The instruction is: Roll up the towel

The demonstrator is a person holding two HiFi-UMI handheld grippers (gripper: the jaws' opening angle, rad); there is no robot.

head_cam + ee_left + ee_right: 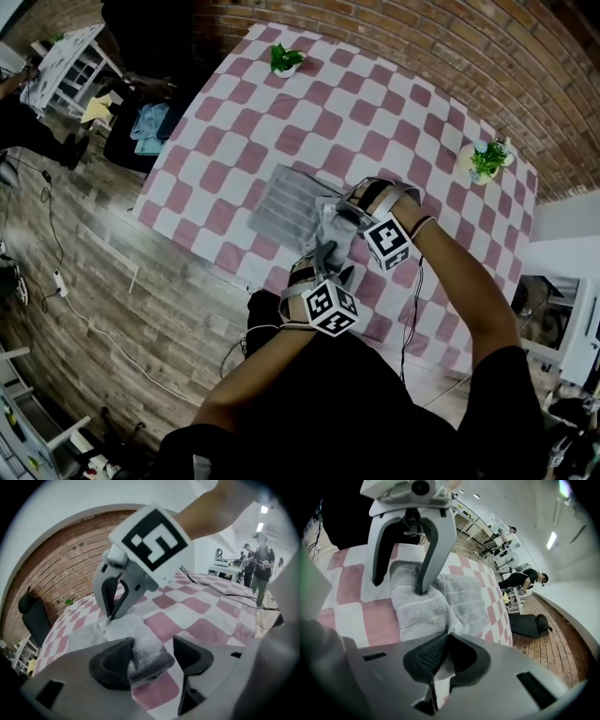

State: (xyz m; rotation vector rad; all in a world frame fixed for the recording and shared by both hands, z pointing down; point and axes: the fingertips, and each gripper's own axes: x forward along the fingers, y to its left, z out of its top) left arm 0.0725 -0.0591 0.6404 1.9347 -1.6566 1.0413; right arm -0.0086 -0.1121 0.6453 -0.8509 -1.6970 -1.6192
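"So, where's the towel [281,202] sitting?"
"On the checked tablecloth [309,112], rolled at the near end, the rest flat beyond. The right gripper [445,656] is clamped on a thin fold of it; the left gripper [152,656] stands half-wide around the roll's end, one pad touching, the other clear."
"Will it behave?"
"Soft, light terry — I'd say it slumps and unwinds if loosed. Grip the roll at both ends, snugly."
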